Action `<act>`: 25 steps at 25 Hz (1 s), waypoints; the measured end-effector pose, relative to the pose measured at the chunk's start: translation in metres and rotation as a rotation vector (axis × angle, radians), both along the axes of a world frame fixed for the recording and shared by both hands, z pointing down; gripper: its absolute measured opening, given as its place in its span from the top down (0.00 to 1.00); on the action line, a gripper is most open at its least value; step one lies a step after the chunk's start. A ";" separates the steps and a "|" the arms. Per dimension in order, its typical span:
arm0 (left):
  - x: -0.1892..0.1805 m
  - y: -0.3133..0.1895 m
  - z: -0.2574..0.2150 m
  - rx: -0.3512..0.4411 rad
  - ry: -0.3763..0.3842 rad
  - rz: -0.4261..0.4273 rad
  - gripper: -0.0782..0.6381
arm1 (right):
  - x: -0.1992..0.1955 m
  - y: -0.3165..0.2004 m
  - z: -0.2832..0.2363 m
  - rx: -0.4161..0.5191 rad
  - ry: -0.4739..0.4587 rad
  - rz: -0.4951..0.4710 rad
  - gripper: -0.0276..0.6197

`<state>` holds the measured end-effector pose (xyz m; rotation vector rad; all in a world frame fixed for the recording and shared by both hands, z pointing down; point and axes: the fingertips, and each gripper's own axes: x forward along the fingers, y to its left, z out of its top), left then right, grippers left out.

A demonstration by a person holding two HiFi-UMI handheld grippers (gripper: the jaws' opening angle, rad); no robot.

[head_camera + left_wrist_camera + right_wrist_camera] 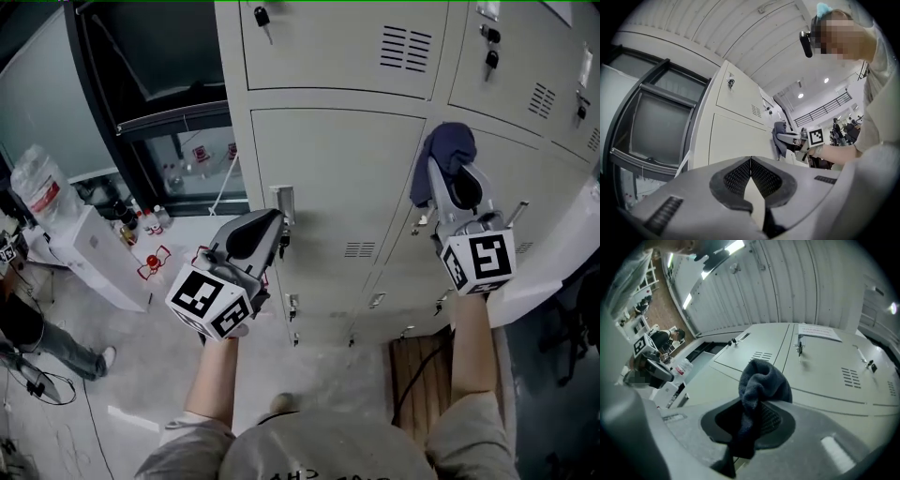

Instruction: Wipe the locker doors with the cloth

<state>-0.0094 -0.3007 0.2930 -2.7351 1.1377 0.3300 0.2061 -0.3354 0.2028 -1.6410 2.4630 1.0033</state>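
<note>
Cloth (448, 150), dark blue, bunched and pinched in right tongs (447, 178), held against beige locker doors (328, 169). Left tongs (277, 230) pressed together, empty, near door handle (284, 200).

Lockers (328, 169) stand straight ahead of me. My left gripper (278, 223) is at the middle door, tip just beside its latch (284, 201); touching or not, I cannot tell. My right gripper (450, 180) is further right, at the next door, with the cloth (450, 142) between its jaws and bunched past their tips. Left of the lockers, a bottle (37, 187) sits on a dispenser (94, 258). Under my right arm, before the lockers, a mat (422, 375) lies on the floor.
</note>
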 end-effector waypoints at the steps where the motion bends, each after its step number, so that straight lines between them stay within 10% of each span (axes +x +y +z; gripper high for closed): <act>1: 0.000 0.001 0.005 0.000 0.001 -0.004 0.89 | -0.001 0.007 0.011 -0.016 0.000 -0.022 0.86; 25: -0.013 0.036 0.131 -0.093 0.009 -0.153 0.89 | -0.052 0.079 0.219 -0.311 -0.125 -0.235 0.86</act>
